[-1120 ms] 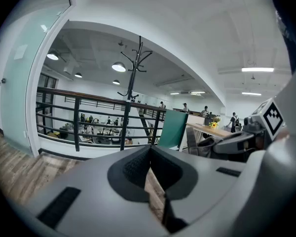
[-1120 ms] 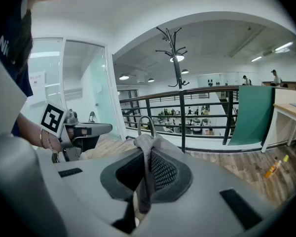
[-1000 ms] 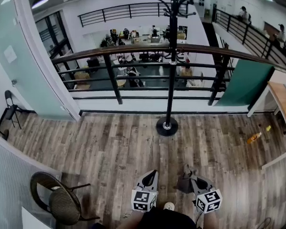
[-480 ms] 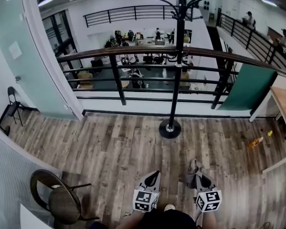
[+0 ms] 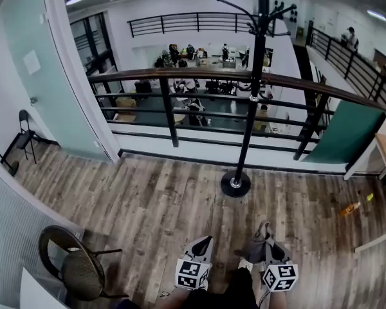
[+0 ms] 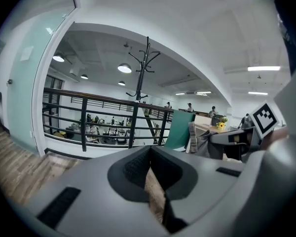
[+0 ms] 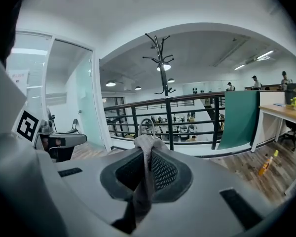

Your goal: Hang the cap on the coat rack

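Cap [image 7: 146,148], of grey cloth, is pinched between the closed jaws of the right claw [image 5: 264,230], held low at the near edge of the scene over the wooden floor [image 5: 148,198]. The left claw [image 5: 204,242] is held just to its left, jaws brought together on nothing. The coat rack [image 5: 249,121] is seen farther off, before the railing [image 5: 180,74], well apart from the cap.

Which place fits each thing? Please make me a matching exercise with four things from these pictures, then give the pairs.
1 cap
2 coat rack
3 chair
4 orange bottle

A on the floor, far right
B between the right gripper's jaws
C upright beside the railing
D lower left of the head view

Pairs: 1-B, 2-C, 3-D, 4-A
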Available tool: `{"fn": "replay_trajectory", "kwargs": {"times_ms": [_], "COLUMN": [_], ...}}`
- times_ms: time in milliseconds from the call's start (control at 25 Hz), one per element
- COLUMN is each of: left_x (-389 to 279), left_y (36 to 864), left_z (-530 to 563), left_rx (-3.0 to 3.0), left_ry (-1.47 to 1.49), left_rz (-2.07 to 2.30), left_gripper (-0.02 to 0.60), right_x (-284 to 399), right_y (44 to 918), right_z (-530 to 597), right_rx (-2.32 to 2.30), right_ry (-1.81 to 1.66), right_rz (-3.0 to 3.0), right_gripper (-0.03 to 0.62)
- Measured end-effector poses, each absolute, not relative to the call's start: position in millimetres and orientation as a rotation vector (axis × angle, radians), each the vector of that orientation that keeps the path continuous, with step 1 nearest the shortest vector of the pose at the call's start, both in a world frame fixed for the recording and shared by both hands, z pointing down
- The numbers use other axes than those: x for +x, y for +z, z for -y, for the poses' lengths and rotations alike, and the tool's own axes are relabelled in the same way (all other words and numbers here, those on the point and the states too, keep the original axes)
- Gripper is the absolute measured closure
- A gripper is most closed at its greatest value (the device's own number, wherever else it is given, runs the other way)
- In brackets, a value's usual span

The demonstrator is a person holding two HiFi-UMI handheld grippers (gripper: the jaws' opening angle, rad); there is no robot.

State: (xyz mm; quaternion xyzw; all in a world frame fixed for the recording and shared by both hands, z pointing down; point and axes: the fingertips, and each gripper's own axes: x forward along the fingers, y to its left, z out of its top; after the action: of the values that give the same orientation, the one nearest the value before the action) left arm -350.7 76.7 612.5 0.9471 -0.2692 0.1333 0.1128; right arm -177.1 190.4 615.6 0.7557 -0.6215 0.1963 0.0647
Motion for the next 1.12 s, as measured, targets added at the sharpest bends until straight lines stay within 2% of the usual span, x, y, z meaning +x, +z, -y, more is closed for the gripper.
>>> {"fn": "replay_trajectory", "kwargs": {"times_ms": [200, 760, 1120], "left_x": [-317.9, -184.0, -125.0], "left_y": [623.0, 601.1, 593.2], "left_z": [-66.1, -44.5, -52.2], "left_rx": [2.745, 2.749, 2.76], "left_ry": [0.448, 0.376, 0.371], "left_rz": [0.832, 0.943, 0.974], "left_gripper": [0.578, 0.578, 0.578], "right_x": [-146.5, -7.4, 28.1], "right_y": [624.2, 602.5, 596.8], "right_z": [-168.7, -120.6, -112.0], "right_rx": [2.202, 2.18, 2.12], "right_ry": [0.621, 0.507, 0.45], "right_rz": [1.939, 1.969, 1.996], "right_gripper": [0.571, 0.571, 0.571]}}
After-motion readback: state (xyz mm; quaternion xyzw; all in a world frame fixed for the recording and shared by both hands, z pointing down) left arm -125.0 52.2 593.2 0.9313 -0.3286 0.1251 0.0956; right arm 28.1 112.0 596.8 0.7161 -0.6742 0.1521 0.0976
